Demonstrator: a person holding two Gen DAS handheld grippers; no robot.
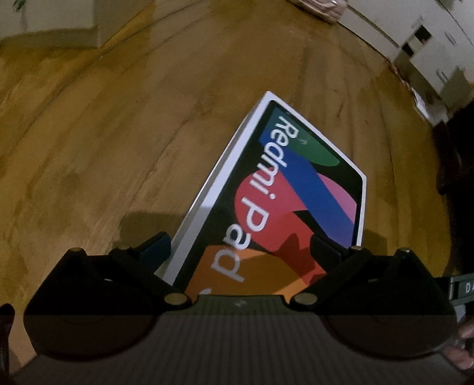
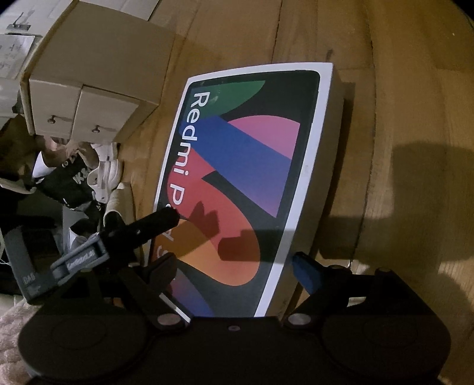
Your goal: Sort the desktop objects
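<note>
A flat white Redmi Pad box point(image 1: 284, 192) with a colourful lid lies on the wooden table point(image 1: 103, 133). My left gripper point(image 1: 240, 248) stands open over its near end, one finger on each side. In the right wrist view the same box point(image 2: 237, 177) lies between the open fingers of my right gripper point(image 2: 234, 266). One finger of the left gripper point(image 2: 157, 219) reaches in from the left and touches the box's left edge.
A small cardboard drawer unit point(image 2: 89, 97) stands at the table's left edge. Shoes and dark clutter point(image 2: 74, 177) lie on the floor beyond it. A pink fabric item point(image 1: 320, 9) sits at the far edge. White cabinets point(image 1: 429, 44) lie beyond.
</note>
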